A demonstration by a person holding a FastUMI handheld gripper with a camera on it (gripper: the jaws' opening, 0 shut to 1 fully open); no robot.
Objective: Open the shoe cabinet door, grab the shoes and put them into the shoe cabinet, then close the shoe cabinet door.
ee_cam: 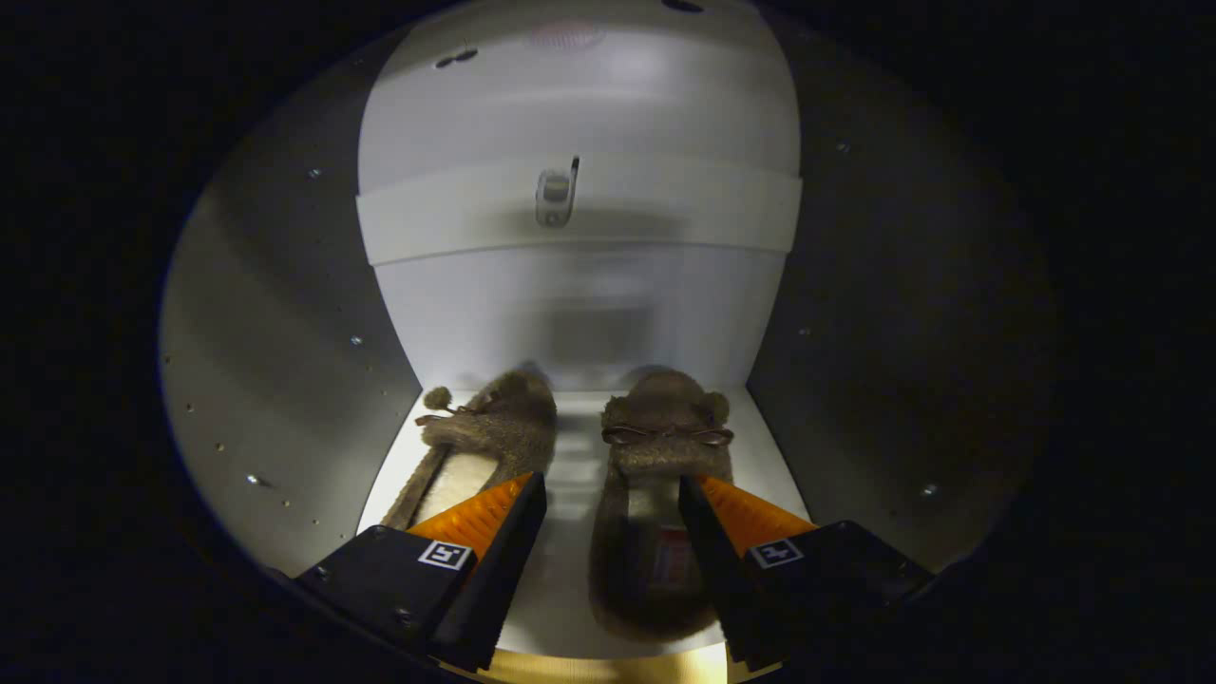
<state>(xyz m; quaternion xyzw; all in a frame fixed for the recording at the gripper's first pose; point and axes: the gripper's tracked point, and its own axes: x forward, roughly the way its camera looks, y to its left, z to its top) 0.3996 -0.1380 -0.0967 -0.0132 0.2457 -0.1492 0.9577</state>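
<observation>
I look into the white shoe cabinet (579,313). Two brown fuzzy slippers lie side by side on its floor, toes toward the back wall. The right slipper (655,446) with a small bow lies mostly between my fingers, its heel near me. The left slipper (494,427) with a pom-pom lies partly behind my left finger. My gripper (613,489) is open, its fingers spread apart with neither pressing on a slipper.
A white shelf edge (579,214) with a small metal fitting (556,195) crosses the cabinet above the slippers. Grey side panels (285,351) with small screw holes stand close on both sides. The cabinet floor's front lip (589,665) is just below my fingers.
</observation>
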